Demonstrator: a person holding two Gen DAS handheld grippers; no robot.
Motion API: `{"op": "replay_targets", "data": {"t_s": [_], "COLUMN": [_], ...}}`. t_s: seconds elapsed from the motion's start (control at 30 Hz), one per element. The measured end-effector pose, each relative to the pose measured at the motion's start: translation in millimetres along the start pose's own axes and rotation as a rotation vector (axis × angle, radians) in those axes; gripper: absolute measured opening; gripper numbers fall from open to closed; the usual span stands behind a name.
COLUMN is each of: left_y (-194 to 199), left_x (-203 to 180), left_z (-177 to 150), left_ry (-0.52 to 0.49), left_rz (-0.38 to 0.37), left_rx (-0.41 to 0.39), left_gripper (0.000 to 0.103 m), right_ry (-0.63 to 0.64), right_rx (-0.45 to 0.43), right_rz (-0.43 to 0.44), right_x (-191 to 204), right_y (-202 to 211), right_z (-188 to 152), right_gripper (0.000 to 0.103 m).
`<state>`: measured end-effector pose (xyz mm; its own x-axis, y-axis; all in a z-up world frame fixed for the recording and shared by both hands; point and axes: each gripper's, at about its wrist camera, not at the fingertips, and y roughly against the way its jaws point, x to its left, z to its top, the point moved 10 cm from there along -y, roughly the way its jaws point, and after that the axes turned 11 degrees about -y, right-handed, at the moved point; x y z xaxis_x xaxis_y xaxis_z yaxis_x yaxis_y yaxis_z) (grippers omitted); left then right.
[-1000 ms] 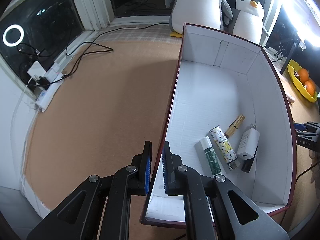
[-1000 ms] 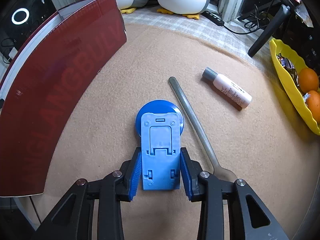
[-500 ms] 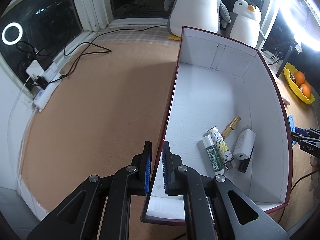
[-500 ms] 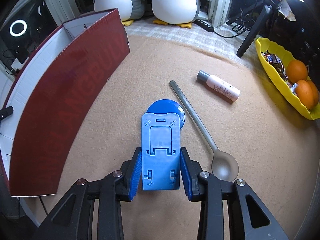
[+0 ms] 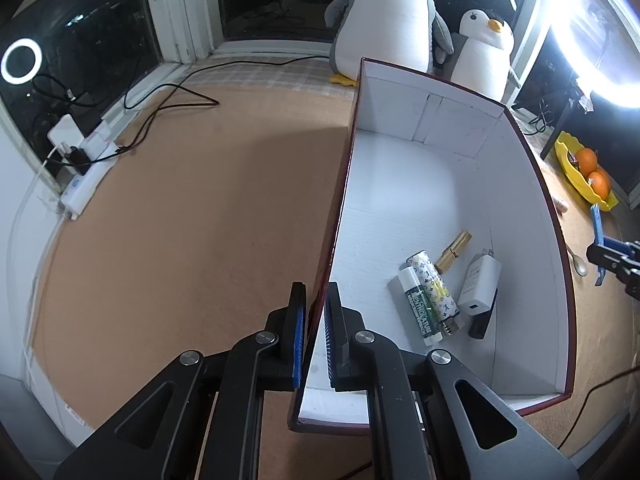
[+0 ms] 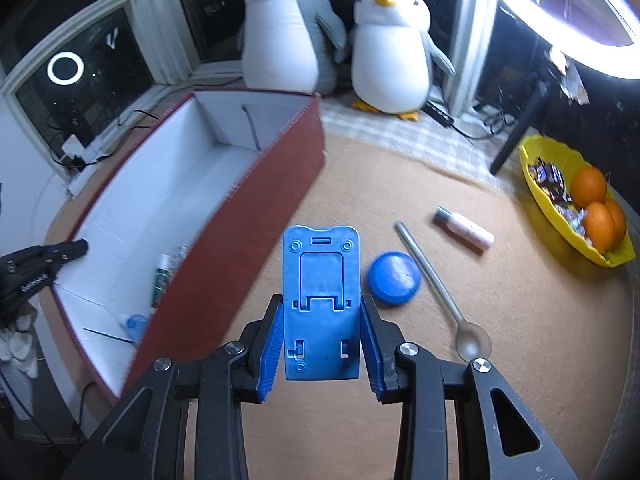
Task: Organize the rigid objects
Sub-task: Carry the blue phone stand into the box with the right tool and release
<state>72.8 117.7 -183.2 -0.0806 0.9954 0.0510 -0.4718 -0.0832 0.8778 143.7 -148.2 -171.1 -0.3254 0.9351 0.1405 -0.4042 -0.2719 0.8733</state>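
Note:
My right gripper (image 6: pixel 322 312) is shut on a blue plastic phone stand (image 6: pixel 320 296) and holds it above the tan mat, beside the red outer wall of the box (image 6: pixel 256 208). A blue round lid (image 6: pixel 394 278), a metal spoon (image 6: pixel 436 284) and a small pink bottle (image 6: pixel 466 228) lie on the mat to the right. My left gripper (image 5: pixel 314 312) is shut on the box's left wall (image 5: pixel 340 184). Inside the white box lie a lip balm (image 5: pixel 418 306), a patterned lighter (image 5: pixel 434 290), a white charger (image 5: pixel 478 284) and a gold clip (image 5: pixel 454 250).
Two plush penguins (image 6: pixel 392 52) sit at the back by the window. A yellow tray with oranges (image 6: pixel 580 204) stands at the right. A ring light (image 5: pixel 600 32) glares top right. A power strip with cables (image 5: pixel 86 184) lies at the mat's left edge.
My right gripper has risen with the blue stand and swung towards the box, whose inside now shows. The lid and spoon stay on the mat. The left gripper keeps its hold.

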Motion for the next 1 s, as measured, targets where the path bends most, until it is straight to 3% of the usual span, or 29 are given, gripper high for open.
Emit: {"op": "replay_targets", "data": {"t_s": [0.43, 1.0], "left_y": [4.6, 4.7], "left_x": [1.3, 1.0], "left_z": [-0.2, 0.5], "left_ry": [0.001, -0.008], "left_rz": [-0.030, -0.037], "left_rx": [-0.031, -0.039], "left_gripper": [0.007, 0.007], "right_ry": [0.069, 0.188], "right_rx": [-0.019, 0.044], "right_rz": [0.076, 0.111], "right_x": [76.0, 142.4], "right_y": [11.6, -9.0], "right_z": [2.1, -19.7], "right_gripper": [0.032, 0.033]}}
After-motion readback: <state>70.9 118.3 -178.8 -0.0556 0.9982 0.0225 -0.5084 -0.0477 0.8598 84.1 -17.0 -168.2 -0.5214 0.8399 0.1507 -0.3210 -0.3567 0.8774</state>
